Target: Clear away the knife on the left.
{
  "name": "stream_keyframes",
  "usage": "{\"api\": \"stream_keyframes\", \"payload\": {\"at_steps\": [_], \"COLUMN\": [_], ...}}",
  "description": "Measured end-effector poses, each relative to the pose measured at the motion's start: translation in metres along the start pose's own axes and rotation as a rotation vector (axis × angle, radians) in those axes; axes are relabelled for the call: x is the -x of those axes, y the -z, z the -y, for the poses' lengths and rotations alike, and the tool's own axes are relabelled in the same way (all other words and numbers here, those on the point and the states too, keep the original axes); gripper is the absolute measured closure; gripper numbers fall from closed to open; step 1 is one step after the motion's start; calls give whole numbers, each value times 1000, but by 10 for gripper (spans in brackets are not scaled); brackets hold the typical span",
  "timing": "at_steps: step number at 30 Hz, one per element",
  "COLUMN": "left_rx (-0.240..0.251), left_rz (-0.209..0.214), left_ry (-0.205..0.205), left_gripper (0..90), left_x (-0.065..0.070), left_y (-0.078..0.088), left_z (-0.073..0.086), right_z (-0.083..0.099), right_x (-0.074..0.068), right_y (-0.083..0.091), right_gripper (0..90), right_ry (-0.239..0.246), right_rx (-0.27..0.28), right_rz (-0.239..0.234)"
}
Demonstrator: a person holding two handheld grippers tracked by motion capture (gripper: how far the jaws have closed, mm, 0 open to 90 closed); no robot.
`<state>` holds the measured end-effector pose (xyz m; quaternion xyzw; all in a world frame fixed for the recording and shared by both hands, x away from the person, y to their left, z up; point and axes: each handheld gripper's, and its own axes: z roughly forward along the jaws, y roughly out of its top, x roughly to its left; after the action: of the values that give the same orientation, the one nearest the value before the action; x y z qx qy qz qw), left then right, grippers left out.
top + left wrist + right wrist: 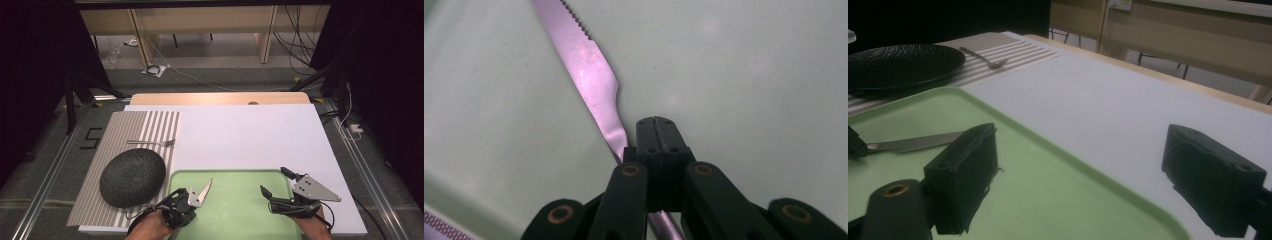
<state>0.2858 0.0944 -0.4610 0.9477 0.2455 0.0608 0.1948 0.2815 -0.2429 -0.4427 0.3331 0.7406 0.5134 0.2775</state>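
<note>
Steel knife (591, 75), pinched by the left hand-held gripper (192, 199), should stay level toward the striped mat (107, 135); right hand-held gripper (276, 184) hangs wide, empty.

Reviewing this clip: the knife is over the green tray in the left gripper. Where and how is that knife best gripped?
Probably at the narrow handle, just behind where the blade widens, coming from the handle end. The knife is flat and thin, with a serrated blade edge that is poor to pinch. The left gripper already seems shut on the handle, blade pointing away over the tray.
</note>
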Motion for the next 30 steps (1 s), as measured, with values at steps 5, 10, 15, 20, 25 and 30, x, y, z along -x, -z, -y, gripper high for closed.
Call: {"api": "stream_keyframes", "payload": {"at_steps": [5, 10, 15, 20, 25, 30], "left_rx": [-6, -24, -37, -44, -43, -45], "left_rz": [-13, -30, -25, -25, -22, -34], "left_ry": [11, 20, 36, 51, 56, 59], "left_gripper": [895, 895, 895, 895, 895, 895], "left_x": [-4, -9, -13, -17, -18, -19], "left_y": [1, 1, 2, 4, 4, 4], "left_z": [3, 6, 10, 13, 14, 13], "right_z": [0, 0, 0, 0, 0, 0], "right_x": [0, 0, 0, 0, 0, 0], "right_y": [0, 0, 0, 1, 1, 0], "right_gripper": [156, 156, 156, 156, 157, 156], "right_ry": [1, -1, -1, -1, -2, 1], "right_rx": [-3, -4, -2, -5, -2, -2], "right_rz": [1, 1, 1, 2, 1, 0]}}
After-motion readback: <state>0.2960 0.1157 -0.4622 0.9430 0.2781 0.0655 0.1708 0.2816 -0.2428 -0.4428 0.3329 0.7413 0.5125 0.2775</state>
